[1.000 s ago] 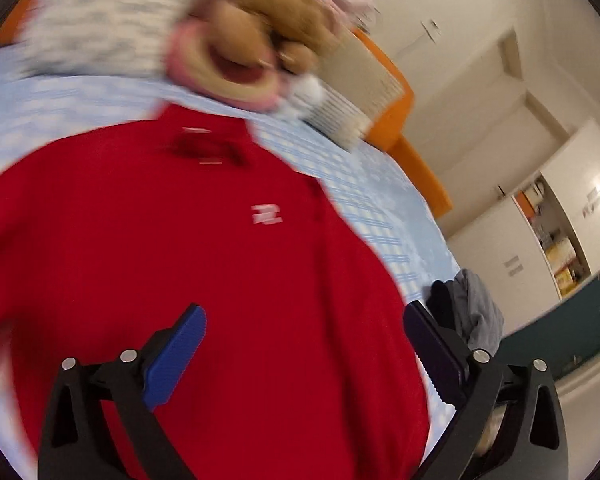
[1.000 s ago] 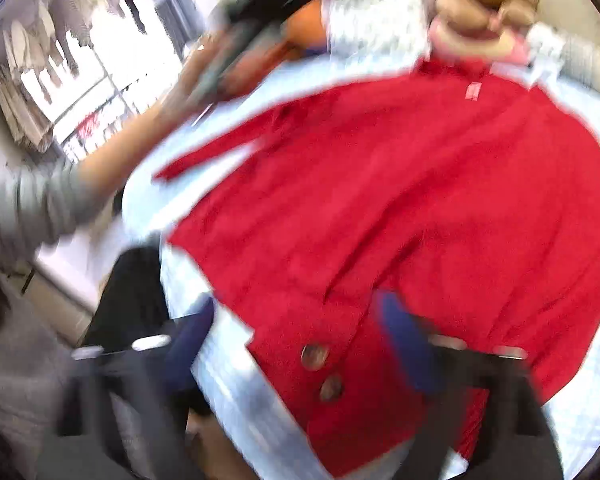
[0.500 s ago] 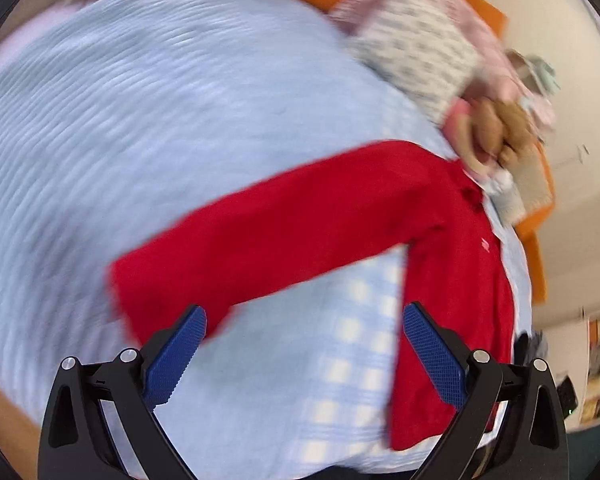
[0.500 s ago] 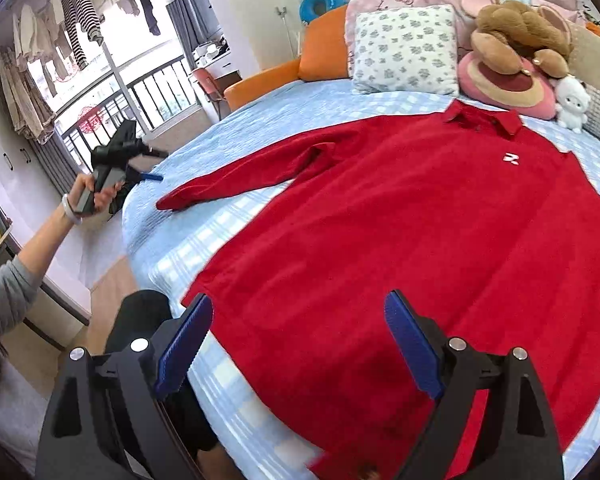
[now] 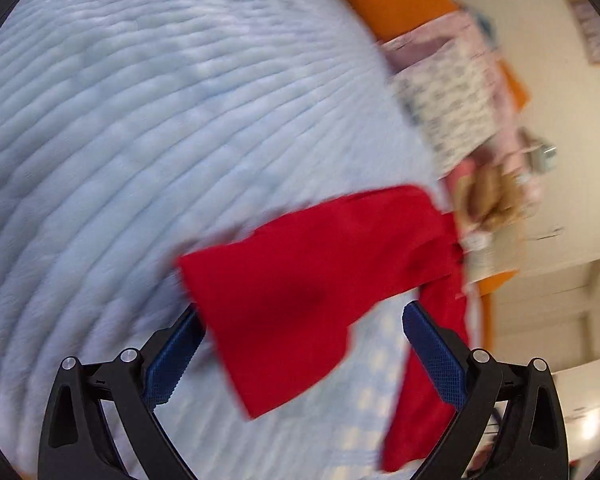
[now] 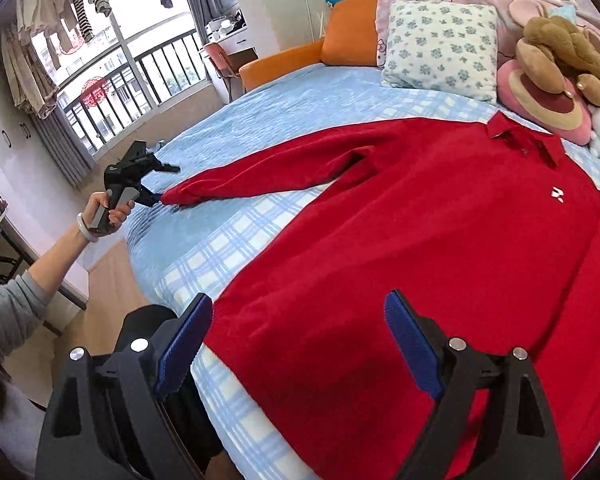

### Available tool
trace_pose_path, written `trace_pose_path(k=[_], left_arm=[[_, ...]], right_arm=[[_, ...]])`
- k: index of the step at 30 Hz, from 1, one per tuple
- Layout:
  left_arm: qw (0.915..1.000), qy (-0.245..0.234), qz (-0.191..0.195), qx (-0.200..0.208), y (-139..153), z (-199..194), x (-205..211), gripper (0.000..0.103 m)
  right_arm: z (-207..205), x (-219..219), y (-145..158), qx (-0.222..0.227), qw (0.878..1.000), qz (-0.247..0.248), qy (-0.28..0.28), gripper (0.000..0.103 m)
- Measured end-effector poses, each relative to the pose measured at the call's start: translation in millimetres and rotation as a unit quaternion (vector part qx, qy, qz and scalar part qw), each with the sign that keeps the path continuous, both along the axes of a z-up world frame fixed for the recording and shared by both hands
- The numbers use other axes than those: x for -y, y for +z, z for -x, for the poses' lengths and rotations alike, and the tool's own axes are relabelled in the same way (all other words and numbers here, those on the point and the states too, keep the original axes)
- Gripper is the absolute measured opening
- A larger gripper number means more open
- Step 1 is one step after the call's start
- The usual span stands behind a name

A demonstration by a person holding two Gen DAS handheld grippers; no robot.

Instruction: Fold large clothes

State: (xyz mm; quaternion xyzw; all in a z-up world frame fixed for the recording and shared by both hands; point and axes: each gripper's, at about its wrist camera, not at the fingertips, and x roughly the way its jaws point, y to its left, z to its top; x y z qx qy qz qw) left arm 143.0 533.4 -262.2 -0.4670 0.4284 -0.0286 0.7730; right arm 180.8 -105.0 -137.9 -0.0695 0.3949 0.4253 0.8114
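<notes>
With the red shirt [image 6: 440,240] spread flat, front up, on the bed [image 6: 284,92], L gripper [image 5: 300,344] sits spread at the sleeve cuff [image 5: 284,312], not pinching yet, R gripper [image 6: 300,340] hangs spread over the hem, so it's sleeve-fold stage: next, nip the cuff & carry it across the chest.

Balcony window [image 6: 112,76] with railing, hanging laundry [image 6: 88,4], orange headboard [image 6: 340,36], wooden floor [image 6: 100,300]

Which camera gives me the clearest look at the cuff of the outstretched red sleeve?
The left wrist view: the cuff fills the frame between the open fingers, though blurred. The right wrist view shows it sharp but small, beside the left gripper.
</notes>
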Motion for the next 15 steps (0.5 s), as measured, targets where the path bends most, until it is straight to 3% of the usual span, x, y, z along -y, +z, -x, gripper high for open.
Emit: trace_pose_path(k=[2,5,7,9,11,15], left_arm=[[0.9998,0.005,-0.010,0.016,7.0,-3.6,-2.1,0.095],[0.9994,0.003,-0.001,0.034,13.7,-11.1,-7.9,0.061],[0.9994,-0.011,0.002,0.033,13.3,-21.5,-9.1,0.051],[0.9994,-0.030,-0.007,0.012,7.3,-32.4,-6.1,0.028],[0.9992,-0.039,0.002,0.006,-0.5,-38.7,-5.5,0.018],[0.9986,-0.040,0.025,0.023,-12.7,-36.0,-2.5,0.012]], right_arm=[[-13.5,-14.0,-2.1,-0.005,1.000,0.004,0.002,0.087],[-44.2,-34.8,-2.0,-0.013,1.000,-0.003,-0.009,0.086],[-72.7,-51.7,-0.6,-0.009,1.000,-0.007,-0.025,0.085],[-99.1,-65.4,-0.2,-0.009,0.999,-0.008,-0.036,0.064],[-139.2,-82.6,-1.7,-0.013,0.998,-0.005,-0.057,0.045],[-225.1,-110.0,-13.7,-0.012,0.993,0.017,-0.115,0.029]])
